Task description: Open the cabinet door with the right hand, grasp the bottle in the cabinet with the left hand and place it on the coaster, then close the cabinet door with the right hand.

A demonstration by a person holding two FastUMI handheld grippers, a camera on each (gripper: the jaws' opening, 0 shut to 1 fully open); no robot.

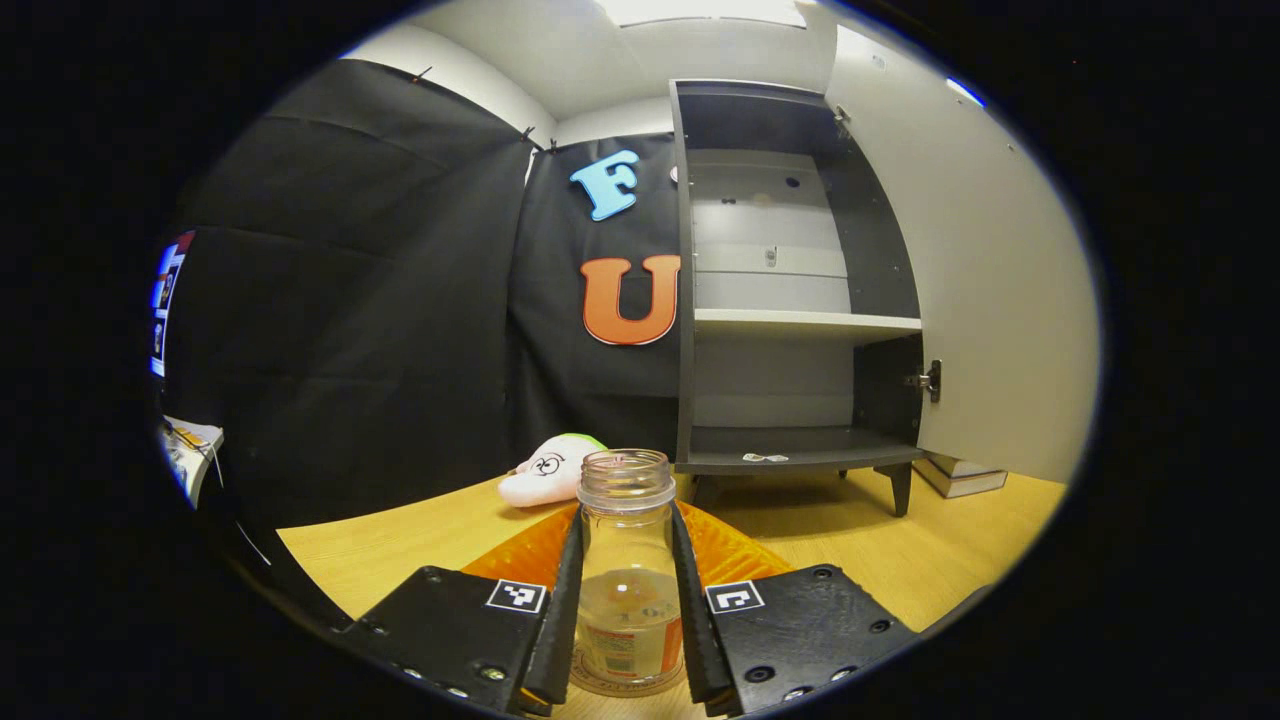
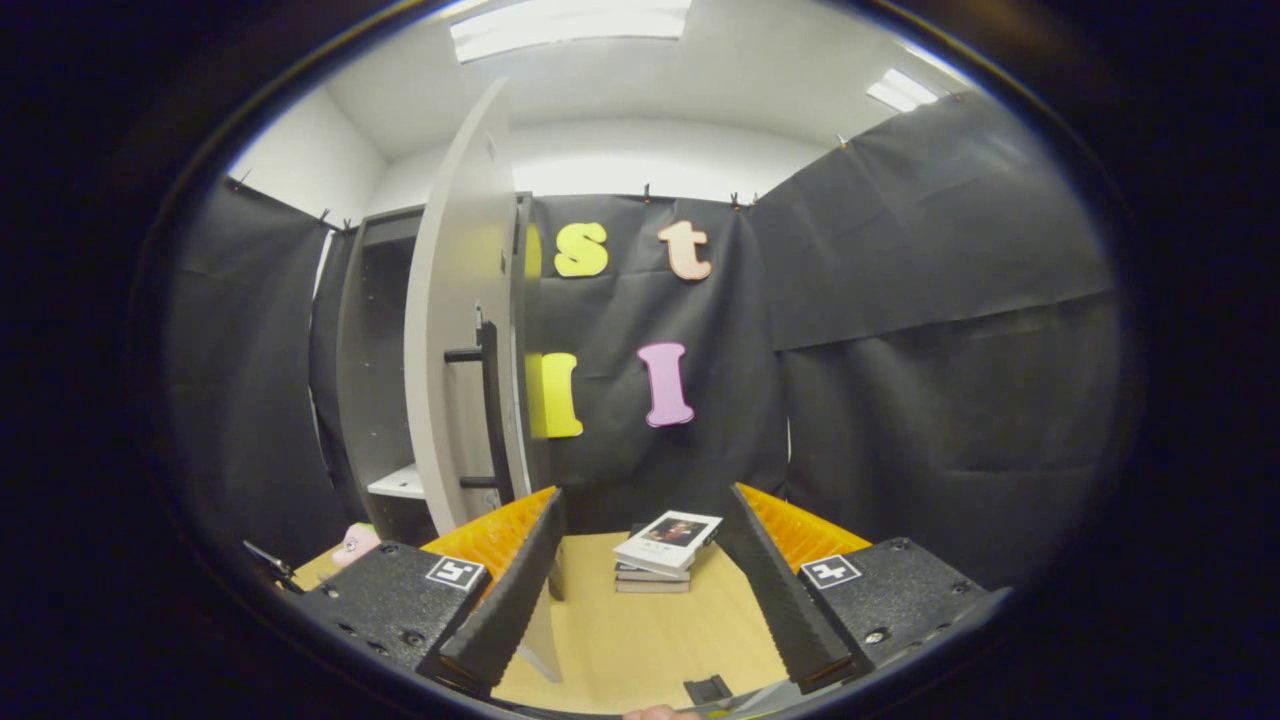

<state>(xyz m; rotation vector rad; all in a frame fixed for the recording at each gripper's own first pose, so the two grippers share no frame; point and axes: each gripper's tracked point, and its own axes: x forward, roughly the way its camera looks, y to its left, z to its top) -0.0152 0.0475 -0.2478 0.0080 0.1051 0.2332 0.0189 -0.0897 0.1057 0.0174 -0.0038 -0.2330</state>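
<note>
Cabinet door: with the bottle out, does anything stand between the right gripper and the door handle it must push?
Nothing visible does. In the right gripper view the right gripper is open, and the cabinet door with its dark handle stands ahead to its left over bare table. The stack of books lies off that line.

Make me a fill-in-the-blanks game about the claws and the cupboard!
1. The left claw is squeezing a clear ____.
2. The cabinet door is ____.
3. The right claw is open and holds ____.
4. A stack of ____ sits on the table ahead of the right claw.

Missing words: bottle; open; nothing; books
</note>
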